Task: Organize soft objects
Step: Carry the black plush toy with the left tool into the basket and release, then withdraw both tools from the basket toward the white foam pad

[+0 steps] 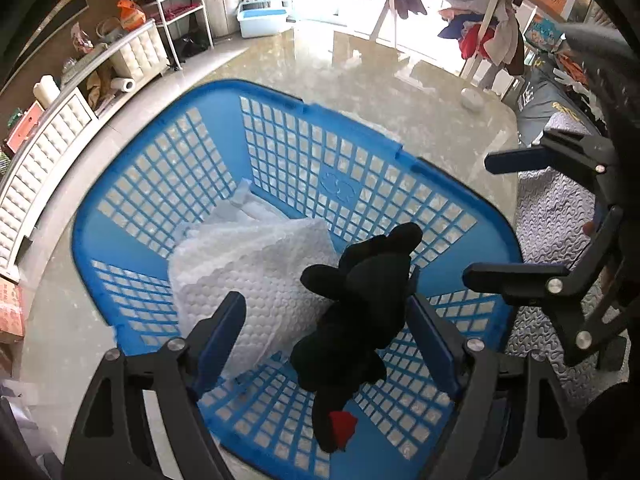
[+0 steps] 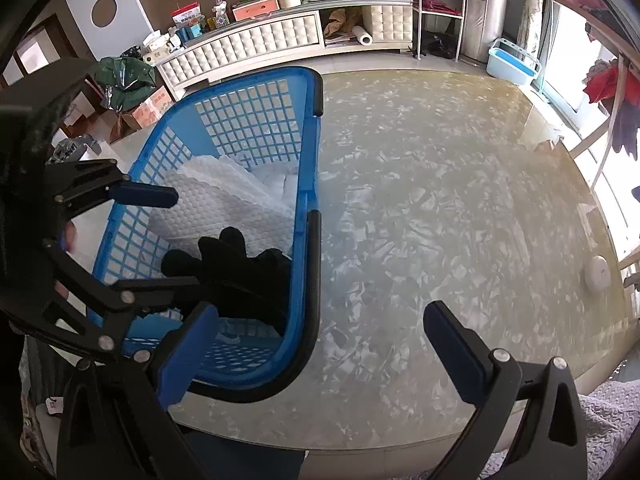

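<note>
Releasing is the step in hand, we judge: the left gripper (image 1: pixel 326 332) has its jaws spread over the basket (image 1: pixel 280 128), and the black toy (image 1: pixel 356 312) lies between them but pressed by neither, resting partly on the white quilted pad (image 1: pixel 248 272) on the basket's floor. To finish well, we should lift straight up so neither jaw snags the plush. Our right gripper (image 2: pixel 316 348) hangs with jaws spread and nothing between them, its left jaw over the basket's near rim, its right over bare bench (image 2: pixel 440 200). Beyond it we see only a small white disc (image 2: pixel 597 275) on the bench.
</note>
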Tool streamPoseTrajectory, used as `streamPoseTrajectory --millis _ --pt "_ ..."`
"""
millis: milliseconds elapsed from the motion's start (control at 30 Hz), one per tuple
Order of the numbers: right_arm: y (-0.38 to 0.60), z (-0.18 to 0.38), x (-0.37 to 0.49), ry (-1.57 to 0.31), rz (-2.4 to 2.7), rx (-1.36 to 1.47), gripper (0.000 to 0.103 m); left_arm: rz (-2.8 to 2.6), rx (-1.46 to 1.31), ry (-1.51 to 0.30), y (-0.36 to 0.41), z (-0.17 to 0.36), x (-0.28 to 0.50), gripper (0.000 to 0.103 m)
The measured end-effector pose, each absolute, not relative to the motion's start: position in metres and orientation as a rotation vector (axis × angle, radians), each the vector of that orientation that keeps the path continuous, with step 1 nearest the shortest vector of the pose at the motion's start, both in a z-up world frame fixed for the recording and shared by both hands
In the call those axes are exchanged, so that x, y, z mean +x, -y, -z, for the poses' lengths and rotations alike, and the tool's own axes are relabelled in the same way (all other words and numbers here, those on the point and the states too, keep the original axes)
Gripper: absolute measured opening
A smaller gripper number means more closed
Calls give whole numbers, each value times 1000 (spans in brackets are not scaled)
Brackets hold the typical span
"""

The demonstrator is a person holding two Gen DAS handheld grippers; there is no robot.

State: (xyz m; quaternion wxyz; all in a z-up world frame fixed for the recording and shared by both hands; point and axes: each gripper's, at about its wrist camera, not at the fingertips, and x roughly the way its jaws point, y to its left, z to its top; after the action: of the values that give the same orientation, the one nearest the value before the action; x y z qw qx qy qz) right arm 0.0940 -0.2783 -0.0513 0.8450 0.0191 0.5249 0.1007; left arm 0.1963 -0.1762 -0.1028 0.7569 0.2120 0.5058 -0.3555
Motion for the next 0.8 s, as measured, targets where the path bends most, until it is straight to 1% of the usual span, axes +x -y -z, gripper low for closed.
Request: streamPoseTrajectory --millis 133,200,367,467,533,800 --pt "274 46 90 -1099 -218 35 103 732 431 -1078 161 89 195 81" --pt "271 41 88 -1091 -222 28 103 697 422 -1064 150 82 195 84" --pt "260 30 83 -1068 -237 18 103 643 345 -1042 121 63 190 87" --pt "251 23 80 -1052 -250 8 103 605 283 -1024 97 49 184 95" --pt "243 18 78 -1043 -261 4 103 579 263 -1017 84 43 180 103" --pt "208 11 76 -1026 -296 -18 103 509 212 -994 35 30 156 103"
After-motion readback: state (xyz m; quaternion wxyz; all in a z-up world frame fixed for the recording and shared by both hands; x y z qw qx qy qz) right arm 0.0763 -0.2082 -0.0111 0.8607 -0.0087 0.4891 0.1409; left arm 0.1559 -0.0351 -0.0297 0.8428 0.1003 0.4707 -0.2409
